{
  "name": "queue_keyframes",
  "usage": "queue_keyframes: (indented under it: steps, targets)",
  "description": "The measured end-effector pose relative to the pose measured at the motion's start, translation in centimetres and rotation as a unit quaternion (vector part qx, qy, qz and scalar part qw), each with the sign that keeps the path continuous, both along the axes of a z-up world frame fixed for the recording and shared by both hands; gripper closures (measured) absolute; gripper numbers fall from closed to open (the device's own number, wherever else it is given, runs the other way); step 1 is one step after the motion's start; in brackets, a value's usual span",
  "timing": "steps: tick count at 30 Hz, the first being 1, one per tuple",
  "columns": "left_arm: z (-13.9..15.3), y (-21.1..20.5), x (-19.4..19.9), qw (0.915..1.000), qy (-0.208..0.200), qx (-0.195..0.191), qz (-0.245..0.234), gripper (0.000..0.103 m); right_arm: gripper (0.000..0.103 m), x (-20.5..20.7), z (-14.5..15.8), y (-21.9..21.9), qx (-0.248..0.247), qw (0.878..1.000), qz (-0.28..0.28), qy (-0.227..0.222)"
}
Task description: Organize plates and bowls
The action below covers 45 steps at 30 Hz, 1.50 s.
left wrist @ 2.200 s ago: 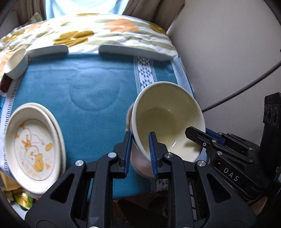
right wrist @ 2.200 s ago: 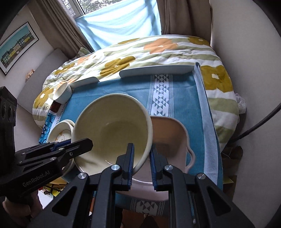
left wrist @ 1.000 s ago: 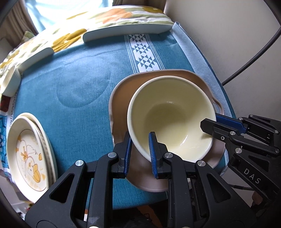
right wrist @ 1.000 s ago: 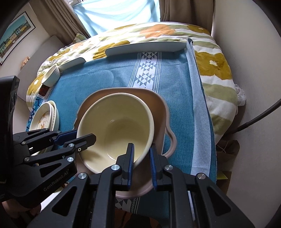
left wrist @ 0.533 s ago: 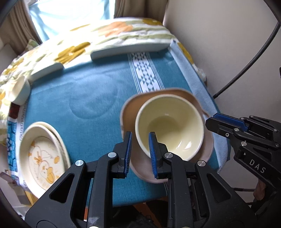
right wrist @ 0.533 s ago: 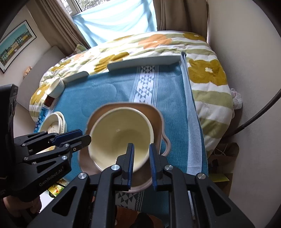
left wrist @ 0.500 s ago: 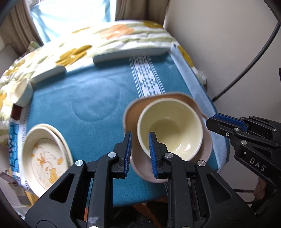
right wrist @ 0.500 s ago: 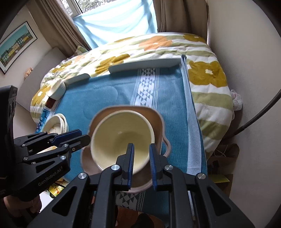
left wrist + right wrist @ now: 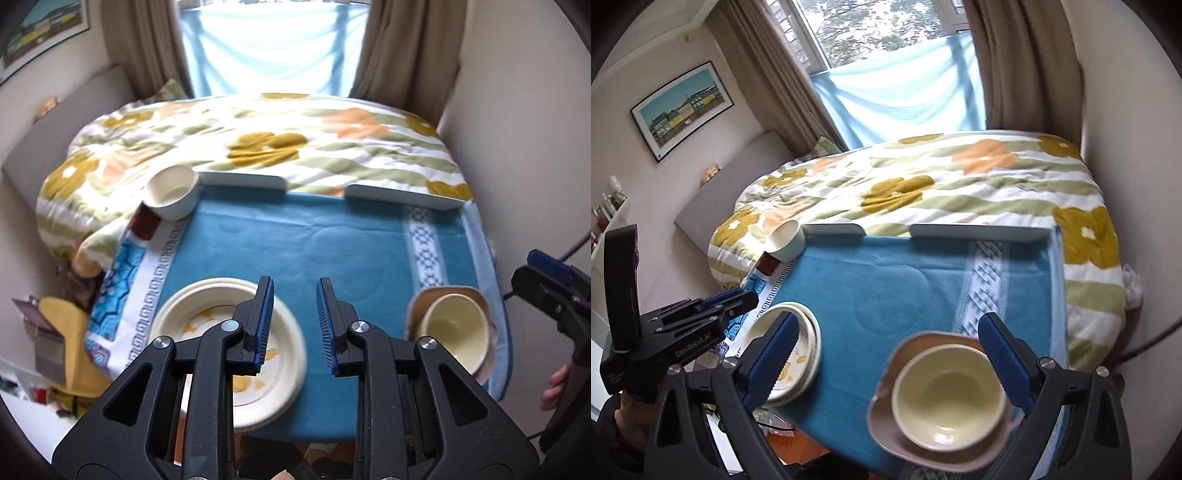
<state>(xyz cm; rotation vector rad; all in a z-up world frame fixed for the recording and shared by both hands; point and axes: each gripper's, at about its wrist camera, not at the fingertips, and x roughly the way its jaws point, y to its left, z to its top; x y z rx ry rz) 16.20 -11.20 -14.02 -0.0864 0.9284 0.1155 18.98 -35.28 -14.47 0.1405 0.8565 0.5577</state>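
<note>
A cream bowl (image 9: 947, 397) sits inside a pink-brown handled dish (image 9: 886, 424) at the near right of the blue cloth; both also show in the left wrist view, the bowl (image 9: 452, 328) in the dish (image 9: 413, 310). Stacked cream plates with a duck print (image 9: 280, 354) lie at the near left, also in the right wrist view (image 9: 807, 343). A small white bowl (image 9: 171, 195) sits tilted at the far left corner. My left gripper (image 9: 293, 325) is open and empty above the cloth. My right gripper (image 9: 886, 362) is wide open, empty, above the bowl.
The blue cloth (image 9: 314, 251) covers a small table beside a floral quilt (image 9: 258, 144). Two white rails (image 9: 402, 197) line its far edge. A wall stands close on the right. Clutter lies on the floor at left (image 9: 55, 332).
Both grippers let go of the cream bowl, opened, and pulled back and up. The bowl now rests in the pink dish. The left gripper swung left toward the plates.
</note>
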Motion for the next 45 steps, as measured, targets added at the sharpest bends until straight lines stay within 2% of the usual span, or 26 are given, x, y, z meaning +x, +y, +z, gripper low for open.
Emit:
queue_keyframes:
  steps: [1,2,3,4,5,7,11,16,21,24,26,27,29,32,34,36,38,40,41,42,44,45]
  targets:
    - [0.0,1.1,-0.1,1.0,0.001,-0.002,0.01,0.071,0.006,0.3,0.1,0.8,-0.001,1.0,0.007,-0.001]
    - [0.0,2.1,-0.2,0.9998,0.0,-0.003,0.018,0.052,0.006,0.7,0.2,1.7,-0.001,1.0,0.014,-0.003]
    - [0.0,3.2,-0.2,0.9996,-0.003,-0.001,0.03,0.037,0.006,1.1,0.2,2.8,0.0,1.0,0.022,-0.004]
    - [0.2,4.2,-0.4,0.999,-0.011,0.003,0.043,0.013,0.006,1.6,0.3,3.8,0.0,1.0,0.028,-0.005]
    - [0.5,5.2,-0.6,0.9983,-0.023,0.007,0.052,0.004,0.006,2.0,0.3,4.9,-0.001,0.999,0.033,-0.005]
    - [1.0,7.2,-0.3,0.9978,-0.036,0.006,0.055,0.004,0.006,3.1,0.1,7.0,-0.005,0.999,0.043,-0.004]
    - [0.8,11.8,1.7,0.9972,-0.026,-0.02,0.068,0.004,0.006,5.6,0.2,11.6,-0.009,0.998,0.064,-0.012]
    - [-1.0,18.2,4.7,0.9893,-0.015,-0.109,0.096,0.004,0.006,9.5,0.9,18.2,-0.07,0.991,0.109,-0.014]
    - [-3.9,24.4,8.9,0.9751,-0.011,-0.188,0.118,0.004,0.006,14.5,-0.2,23.7,-0.054,0.991,0.118,0.011]
    - [-7.2,27.7,11.4,0.9571,-0.009,-0.259,0.129,0.007,0.006,17.7,-3.2,27.5,-0.052,0.988,0.137,0.053]
    - [-9.6,29.3,12.8,0.9454,0.004,-0.294,0.141,0.022,0.007,19.1,-5.3,29.6,-0.051,0.985,0.142,0.078]
    - [-10.8,29.9,13.6,0.9405,0.012,-0.307,0.145,0.026,0.012,19.8,-6.4,30.5,-0.048,0.984,0.144,0.093]
    - [-12.9,30.7,14.9,0.9349,0.027,-0.321,0.148,0.041,0.022,20.8,-8.5,32.2,-0.042,0.98,0.149,0.122]
    - [-15.2,31.6,16.5,0.9323,0.043,-0.324,0.155,0.052,0.034,21.9,-11.3,34.2,-0.047,0.976,0.151,0.152]
    - [-16.1,32.2,17.1,0.9321,0.048,-0.323,0.158,0.053,0.04,22.4,-12.5,35.1,-0.047,0.974,0.153,0.163]
    - [-16.8,32.7,17.8,0.9344,0.052,-0.315,0.157,0.054,0.042,22.8,-13.5,35.8,-0.043,0.972,0.153,0.171]
    - [-17.2,33.0,18.3,0.9376,0.052,-0.305,0.159,0.067,0.048,23.3,-14.0,36.7,-0.035,0.972,0.155,0.174]
    - [-17.4,33.4,18.6,0.9386,0.05,-0.301,0.16,0.07,0.054,23.7,-14.4,37.3,-0.03,0.971,0.158,0.177]
    - [-17.6,33.5,18.7,0.9395,0.051,-0.297,0.162,0.074,0.061,23.9,-14.5,37.6,-0.029,0.971,0.159,0.177]
    - [-17.7,33.7,18.7,0.9414,0.053,-0.288,0.167,0.078,0.072,23.9,-14.6,37.8,-0.029,0.97,0.162,0.177]
    - [-18.0,34.0,18.7,0.9409,0.048,-0.29,0.168,0.08,0.083,23.9,-14.9,38.2,-0.032,0.969,0.169,0.177]
    - [-18.0,34.1,18.7,0.9412,0.046,-0.29,0.167,0.08,0.084,23.8,-14.9,38.3,-0.032,0.969,0.171,0.173]
